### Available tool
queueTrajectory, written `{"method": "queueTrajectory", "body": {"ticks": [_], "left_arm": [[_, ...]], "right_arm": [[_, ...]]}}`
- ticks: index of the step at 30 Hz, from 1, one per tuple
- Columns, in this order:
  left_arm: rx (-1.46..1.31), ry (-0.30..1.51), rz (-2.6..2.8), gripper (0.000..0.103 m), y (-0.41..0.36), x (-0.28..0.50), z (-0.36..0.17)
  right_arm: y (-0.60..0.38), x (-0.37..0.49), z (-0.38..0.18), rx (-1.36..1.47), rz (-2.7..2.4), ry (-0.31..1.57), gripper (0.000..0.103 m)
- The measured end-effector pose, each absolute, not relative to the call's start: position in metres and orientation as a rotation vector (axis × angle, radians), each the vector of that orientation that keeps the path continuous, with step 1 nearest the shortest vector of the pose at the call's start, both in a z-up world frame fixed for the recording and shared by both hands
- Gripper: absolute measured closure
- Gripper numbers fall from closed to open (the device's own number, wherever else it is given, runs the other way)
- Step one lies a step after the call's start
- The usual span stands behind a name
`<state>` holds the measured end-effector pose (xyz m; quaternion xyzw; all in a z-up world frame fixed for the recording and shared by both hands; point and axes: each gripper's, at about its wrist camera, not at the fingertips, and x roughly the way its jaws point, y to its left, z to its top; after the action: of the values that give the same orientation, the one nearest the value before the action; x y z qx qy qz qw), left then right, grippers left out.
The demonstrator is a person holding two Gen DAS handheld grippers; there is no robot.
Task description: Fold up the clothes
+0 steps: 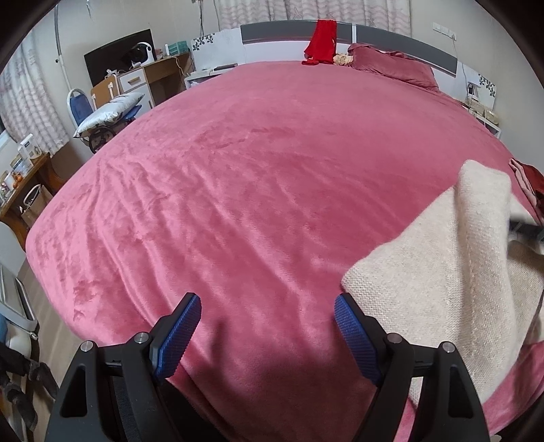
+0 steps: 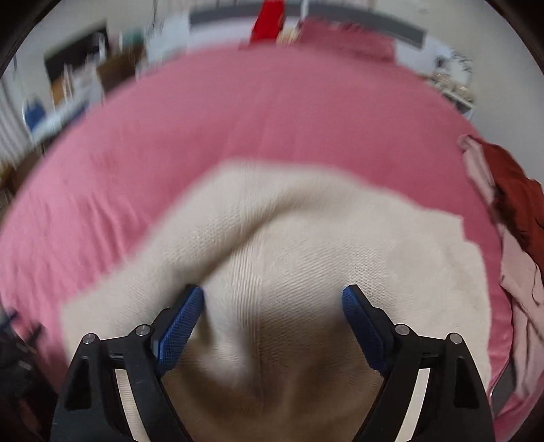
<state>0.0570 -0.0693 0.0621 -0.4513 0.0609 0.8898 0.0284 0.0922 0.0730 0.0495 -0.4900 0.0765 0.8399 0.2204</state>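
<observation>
The bed cover (image 1: 238,190) is a plush rose pink with darker streaks where the nap lies brushed. The knitted sweater (image 2: 306,244) is cream, with a fine ribbed weave. Both the left gripper (image 1: 267,306) and the right gripper (image 2: 272,295) have black bodies, silver pins and deep blue textured pads (image 1: 180,336). A bright red garment (image 1: 321,40) hangs over the headboard (image 1: 408,37), which is white with a dark grey band and a black flower print at its ends. The pillow (image 1: 394,64) is a darker rose. At the right edge lies a pile of rust-red and pale pink clothes (image 2: 516,210). The curtains (image 1: 306,12) are white with pinkish wavy stripes. The folding chair (image 1: 80,105) is blue.
</observation>
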Motion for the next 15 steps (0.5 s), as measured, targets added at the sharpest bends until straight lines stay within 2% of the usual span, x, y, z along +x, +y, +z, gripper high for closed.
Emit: {"method": "queueTrajectory", "body": {"ticks": [2, 4, 5, 6, 7, 9, 10, 11, 15], "left_arm": [[-1.401, 0.195, 2.734, 0.02, -0.069, 0.056, 0.061], [-1.396, 0.216, 2.705, 0.02, -0.068, 0.056, 0.059], [-1.394, 0.223, 2.693, 0.02, -0.068, 0.056, 0.059], [-1.396, 0.221, 2.69, 0.02, -0.069, 0.056, 0.059], [-1.4, 0.217, 2.685, 0.02, -0.069, 0.056, 0.059], [-1.397, 0.225, 2.672, 0.02, -0.067, 0.058, 0.058], [-1.392, 0.234, 2.671, 0.02, -0.065, 0.058, 0.058], [-1.386, 0.244, 2.672, 0.021, -0.064, 0.059, 0.059], [-1.322, 0.326, 2.663, 0.023, -0.049, 0.06, 0.064]], "right_arm": [[0.064, 0.088, 0.037, -1.374, 2.32, 0.096, 0.002], [0.053, 0.089, 0.03, -1.355, 2.335, -0.019, 0.004], [0.052, 0.091, 0.03, -1.342, 2.346, -0.031, 0.014], [0.056, 0.097, 0.035, -1.325, 2.361, 0.004, 0.03], [0.06, 0.105, 0.041, -1.307, 2.378, 0.027, 0.038], [0.067, 0.126, 0.054, -1.273, 2.433, 0.081, 0.066], [0.068, 0.133, 0.059, -1.262, 2.457, 0.112, 0.072], [0.069, 0.141, 0.063, -1.259, 2.479, 0.157, 0.083], [0.081, 0.201, 0.072, -1.275, 2.534, 0.369, 0.087]]}}
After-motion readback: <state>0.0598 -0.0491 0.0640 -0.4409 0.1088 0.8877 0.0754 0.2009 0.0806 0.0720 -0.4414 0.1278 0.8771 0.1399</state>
